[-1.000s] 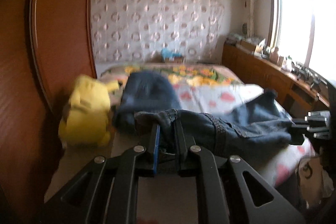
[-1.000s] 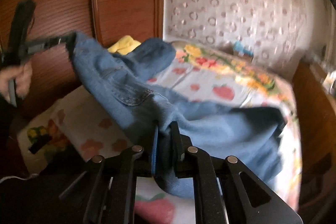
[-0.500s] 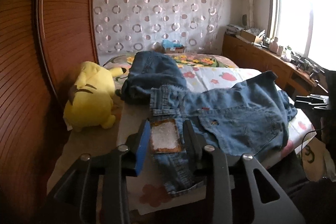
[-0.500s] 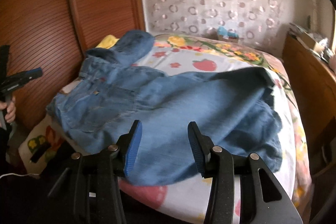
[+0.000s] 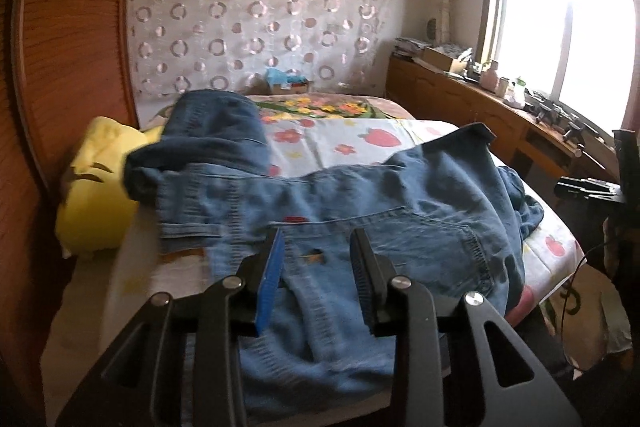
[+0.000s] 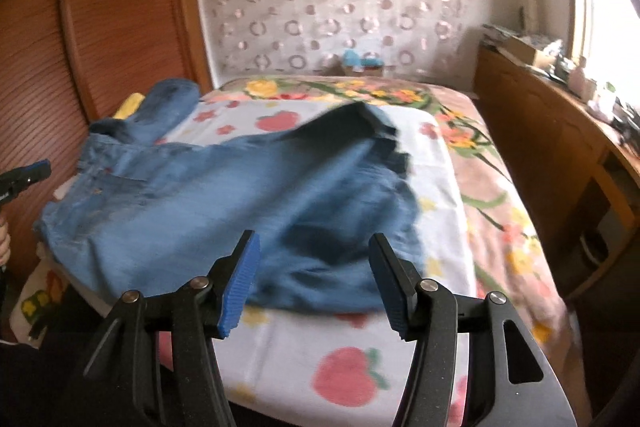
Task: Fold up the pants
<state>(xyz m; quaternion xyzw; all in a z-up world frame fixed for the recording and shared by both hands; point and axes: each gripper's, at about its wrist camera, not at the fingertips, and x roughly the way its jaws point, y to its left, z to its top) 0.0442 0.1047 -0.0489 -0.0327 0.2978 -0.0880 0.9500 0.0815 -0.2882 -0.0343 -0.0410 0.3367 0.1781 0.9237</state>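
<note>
Both claws are standing apart with nothing clamped in them. Our left gripper (image 5: 316, 267) is hovering over the waist end of the blue jeans (image 5: 360, 219), its jaws parted and the denim lying beneath them, not pinched. Our right gripper (image 6: 314, 275) is hanging above the near edge of the same jeans (image 6: 240, 211), and its jaws are opening wider, with the cloth below them and free of the ribbed blue pads (image 6: 240, 279).

We are seeing the jeans lying spread across the bed (image 6: 440, 163), on a white sheet printed with strawberries and flowers. The waistband is sitting toward our left, near a yellow plush toy (image 5: 96, 195) by the wooden wardrobe (image 5: 72, 67). One leg is running away toward the far end of the bed; the other end is lying bunched and rumpled toward our right, with a dark hem turned up. In the right wrist view our left gripper (image 6: 24, 175) is showing at the left edge.

We are judging that we are at the laying-out step: the pants are down but not yet folded. The next move is probably calling for a fresh pinch on an edge, such as the waistband and a leg end, then smoothing the rumpled part so that one half can be carried flat over the other.
</note>
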